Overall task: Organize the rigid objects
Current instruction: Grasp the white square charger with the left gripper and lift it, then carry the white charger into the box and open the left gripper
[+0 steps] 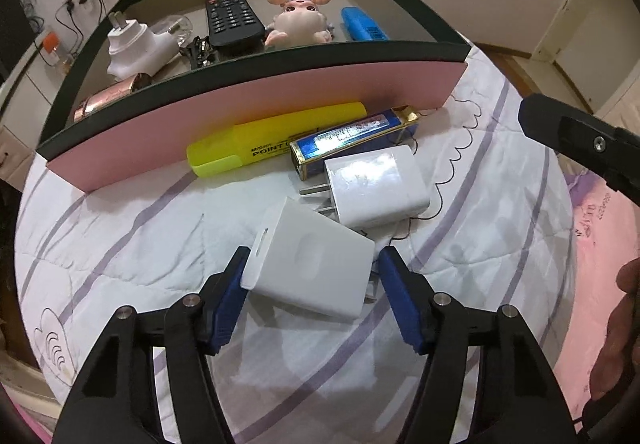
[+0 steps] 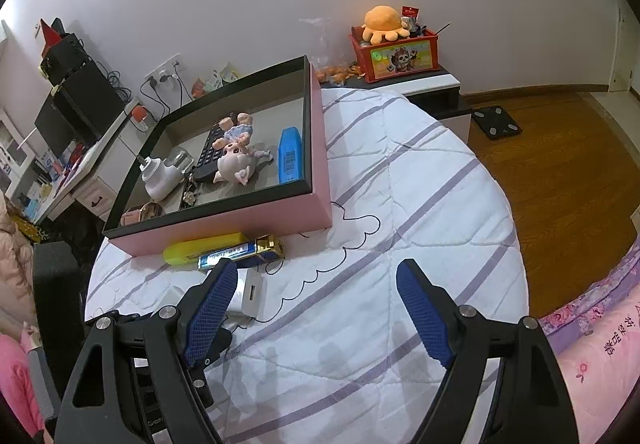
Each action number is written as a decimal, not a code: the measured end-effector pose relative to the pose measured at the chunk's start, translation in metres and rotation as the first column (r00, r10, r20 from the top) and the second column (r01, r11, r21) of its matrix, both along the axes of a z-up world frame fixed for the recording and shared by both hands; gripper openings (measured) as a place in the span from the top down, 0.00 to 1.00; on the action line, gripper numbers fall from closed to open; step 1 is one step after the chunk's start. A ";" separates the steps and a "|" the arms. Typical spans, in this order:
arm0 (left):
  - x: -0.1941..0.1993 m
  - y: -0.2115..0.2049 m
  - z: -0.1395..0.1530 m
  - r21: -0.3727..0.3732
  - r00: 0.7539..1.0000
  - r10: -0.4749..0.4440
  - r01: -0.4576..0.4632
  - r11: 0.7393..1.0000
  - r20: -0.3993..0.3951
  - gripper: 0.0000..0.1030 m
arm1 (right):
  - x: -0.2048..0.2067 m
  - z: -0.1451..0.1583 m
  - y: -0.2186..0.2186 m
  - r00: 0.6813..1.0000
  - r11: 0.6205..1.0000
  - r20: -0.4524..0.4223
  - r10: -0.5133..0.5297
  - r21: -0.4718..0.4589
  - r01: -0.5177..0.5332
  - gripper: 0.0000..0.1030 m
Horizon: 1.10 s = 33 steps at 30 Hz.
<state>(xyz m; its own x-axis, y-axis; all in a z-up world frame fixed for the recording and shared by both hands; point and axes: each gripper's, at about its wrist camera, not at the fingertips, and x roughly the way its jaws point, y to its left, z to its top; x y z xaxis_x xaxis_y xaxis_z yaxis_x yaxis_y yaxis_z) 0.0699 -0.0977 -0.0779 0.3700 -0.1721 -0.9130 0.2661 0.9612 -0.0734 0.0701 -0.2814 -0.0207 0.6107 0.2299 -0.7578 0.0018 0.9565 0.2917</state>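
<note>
Clearly, highlighter (image 1: pixel 276 140) reads "POINT".

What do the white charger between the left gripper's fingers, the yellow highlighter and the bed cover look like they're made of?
White charger: likely hard matte plastic; smooth flat faces, soft even shading. Yellow highlighter: glossy molded plastic, printed lettering. Bed cover: quilted fabric, shown by stitched seams and wrinkles.
</note>
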 end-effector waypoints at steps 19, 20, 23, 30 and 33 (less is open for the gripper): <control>0.006 -0.012 -0.004 0.097 0.999 -0.051 0.049 0.994 0.019 0.21 | -0.001 0.003 0.001 1.000 1.000 -0.001 0.000 -0.004 0.000 0.19; 0.009 -0.013 -0.006 0.092 0.998 -0.058 0.056 0.994 0.018 0.23 | -0.001 0.003 0.002 1.000 1.000 -0.001 0.002 -0.005 -0.002 0.19; 0.012 -0.010 -0.003 0.043 0.998 -0.053 0.052 0.998 0.016 0.33 | -0.003 0.003 0.001 1.000 1.000 -0.002 0.001 -0.008 -0.001 0.19; 0.015 0.004 -0.002 -0.025 0.999 -0.039 0.039 0.999 0.008 0.34 | -0.002 0.000 -0.007 1.000 1.000 -0.011 -0.027 -0.003 0.027 0.19; 0.012 0.009 0.002 -0.038 1.000 -0.030 0.030 0.999 0.006 0.34 | -0.002 0.001 -0.005 1.000 1.000 -0.011 -0.024 -0.005 0.024 0.19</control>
